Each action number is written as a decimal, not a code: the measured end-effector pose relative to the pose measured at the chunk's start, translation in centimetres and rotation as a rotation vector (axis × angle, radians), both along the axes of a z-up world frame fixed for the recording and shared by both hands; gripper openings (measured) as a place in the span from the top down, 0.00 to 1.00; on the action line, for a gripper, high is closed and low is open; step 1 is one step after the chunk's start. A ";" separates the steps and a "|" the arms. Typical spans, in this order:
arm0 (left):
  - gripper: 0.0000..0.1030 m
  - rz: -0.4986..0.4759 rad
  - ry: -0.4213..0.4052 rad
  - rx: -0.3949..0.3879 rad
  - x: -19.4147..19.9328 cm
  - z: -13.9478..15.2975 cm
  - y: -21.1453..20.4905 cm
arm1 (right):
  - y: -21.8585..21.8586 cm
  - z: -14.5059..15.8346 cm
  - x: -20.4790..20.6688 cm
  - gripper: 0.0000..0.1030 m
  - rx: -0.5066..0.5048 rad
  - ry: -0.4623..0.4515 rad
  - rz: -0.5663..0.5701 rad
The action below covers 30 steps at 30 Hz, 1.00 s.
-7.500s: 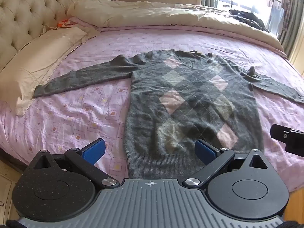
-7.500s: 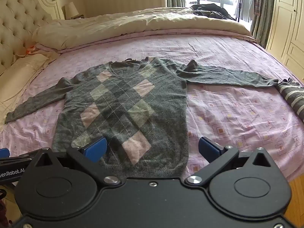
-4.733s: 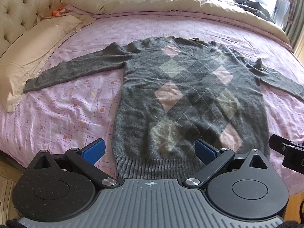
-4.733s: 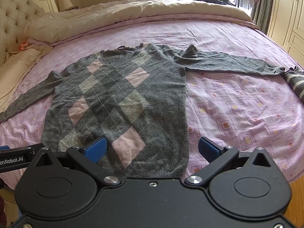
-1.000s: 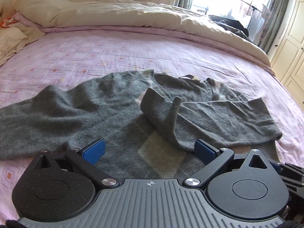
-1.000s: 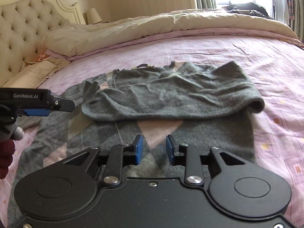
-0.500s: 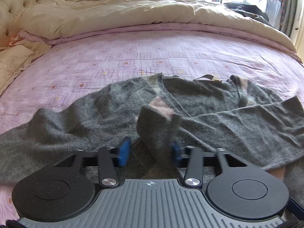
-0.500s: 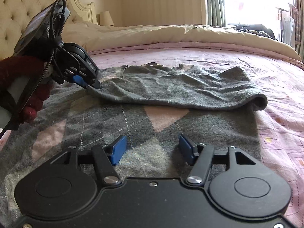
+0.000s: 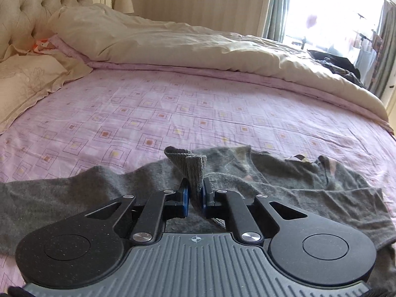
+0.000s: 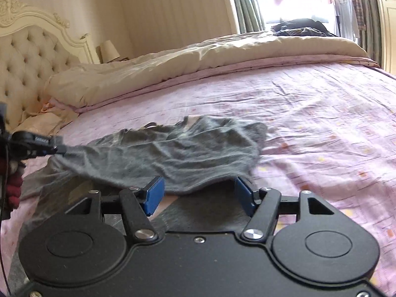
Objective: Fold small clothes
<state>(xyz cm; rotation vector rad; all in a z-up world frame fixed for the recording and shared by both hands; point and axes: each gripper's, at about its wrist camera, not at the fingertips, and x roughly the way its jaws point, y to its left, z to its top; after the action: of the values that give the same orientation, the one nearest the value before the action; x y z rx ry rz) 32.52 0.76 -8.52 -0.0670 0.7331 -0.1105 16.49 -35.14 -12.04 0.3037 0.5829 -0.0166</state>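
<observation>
1. A grey sweater (image 9: 309,185) lies on a bed's pink patterned sheet (image 9: 173,109), its body folded over on itself; the collar and a small label face the far side of the bed.
2. The left gripper (image 9: 194,198) is held low and level over the sweater's near edge, pointing across the bed toward the window; its blue-padded fingers (image 9: 185,201) are clamped tight on a folded cuff or corner of the grey knit, which sticks up between them in a short upright tuft.
3. Seen from the right wrist camera, the left gripper (image 10: 58,148) comes in from the left edge, gripped by a hand in a dark red glove (image 10: 12,185); the cloth stretches taut from its tip across the top layer of the sweater (image 10: 173,153).
4. The right gripper (image 10: 198,194) hovers level just above the lower layer of the sweater, aimed at the lifted fold; its blue fingers (image 10: 154,195) stand wide apart, holding nothing, with the raised edge of cloth just beyond them.
5. A cream duvet (image 9: 185,44) is bunched along the far side of the bed; a tufted headboard (image 10: 29,57) and cream pillow (image 9: 24,81) sit to the left; dark clothes (image 10: 299,27) are heaped near the bright window.
</observation>
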 end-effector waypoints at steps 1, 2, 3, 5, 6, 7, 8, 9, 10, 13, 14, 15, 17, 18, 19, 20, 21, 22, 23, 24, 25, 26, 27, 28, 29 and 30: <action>0.90 0.002 0.014 -0.010 0.2 -0.3 0.2 | -0.9 -0.2 0.5 0.35 0.001 0.012 -0.019; 0.90 0.000 0.031 -0.019 0.4 -0.7 0.4 | -1.5 -0.4 1.0 0.35 0.003 0.029 -0.032; 0.90 -0.002 0.047 -0.027 0.5 -1.1 0.5 | -2.0 -0.8 1.6 0.35 0.003 0.068 -0.034; 0.90 -0.009 0.077 -0.050 0.6 -1.8 0.9 | -2.3 -1.3 1.9 0.35 -0.003 0.103 -0.027; 0.90 -0.005 0.081 -0.062 0.6 -2.1 1.0 | -2.2 -1.5 1.6 0.35 -0.015 0.102 -0.023; 0.90 -0.003 0.085 -0.075 0.5 -2.3 1.1 | -1.9 -1.7 1.4 0.35 -0.031 0.106 -0.016; 0.90 -0.003 0.087 -0.087 0.5 -2.4 1.2 | -1.6 -1.9 1.2 0.35 -0.047 0.111 -0.006; 0.90 -0.003 0.087 -0.094 0.5 -2.5 1.3 | -1.2 -2.2 1.2 0.35 -0.066 0.116 0.002; 0.90 -0.005 0.086 -0.097 0.5 -2.5 1.4 | -0.9 -2.4 1.2 0.35 -0.081 0.119 0.006; 0.90 -0.010 0.087 -0.102 0.6 -2.5 1.5 | 0.3 -3.0 2.3 0.35 -0.175 0.132 0.000; 0.90 -0.011 0.088 -0.107 0.6 -2.5 1.5 | 0.4 -3.3 2.6 0.37 -0.213 0.130 -0.014; 0.90 -0.013 0.087 -0.110 0.5 -2.5 1.5 | 0.4 -3.6 2.8 0.39 -0.270 0.129 -0.059; 0.90 -0.015 0.091 -0.105 0.6 -2.5 1.4 | -0.7 -4.1 2.9 0.39 -0.300 0.140 -0.164; 0.90 -0.016 0.096 -0.100 0.5 -2.6 1.4 | -1.7 -4.2 2.6 0.39 -0.244 0.139 -0.181; 0.90 -0.014 0.103 -0.095 0.5 -2.8 1.5 | -2.4 -4.2 2.4 0.39 -0.203 0.138 -0.182; 0.90 -0.013 0.111 -0.091 0.4 -3.0 1.6 | -2.7 -4.1 2.1 0.40 -0.201 0.141 -0.178; 0.89 -0.012 0.122 -0.088 0.4 -3.3 1.8 | -2.6 -4.0 2.0 0.39 -0.221 0.148 -0.165; 0.88 -0.010 0.131 -0.086 0.4 -3.6 1.9 | -2.6 -3.9 1.8 0.39 -0.230 0.154 -0.147; 0.88 -0.012 0.131 -0.087 0.3 -3.8 2.1 | -2.7 -3.6 1.7 0.39 -0.221 0.153 -0.127; 0.88 -0.015 0.120 -0.092 0.1 -3.9 2.2 | -2.8 -3.2 1.4 0.39 -0.197 0.145 -0.111; 0.87 -0.017 0.116 -0.088 -0.1 -3.9 2.3 | -3.1 -2.8 1.1 0.39 -0.176 0.135 -0.103; 0.87 -0.021 0.118 -0.077 -0.2 -3.9 2.3 | -3.5 -2.3 0.8 0.39 -0.150 0.114 -0.094; 0.83 -0.030 0.119 -0.065 -0.4 -3.8 2.3 | -3.9 -1.6 0.5 0.38 -0.122 0.088 -0.090; 0.79 -0.039 0.121 -0.052 -0.6 -3.7 2.3 | -4.4 -1.0 0.4 0.37 -0.095 0.067 -0.092; 0.74 -0.044 0.123 -0.037 -0.8 -3.6 2.4 | -4.9 -0.6 0.4 0.35 -0.072 0.051 -0.094; 0.73 -0.050 0.125 -0.029 -1.0 -3.4 2.6 | -5.4 -0.1 0.6 0.35 -0.043 0.036 -0.097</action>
<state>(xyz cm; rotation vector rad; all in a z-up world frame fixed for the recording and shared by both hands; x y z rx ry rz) 31.49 3.35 -11.92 -0.0843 0.8580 -0.1657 17.13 -40.52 -12.12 0.2902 0.6028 -0.1280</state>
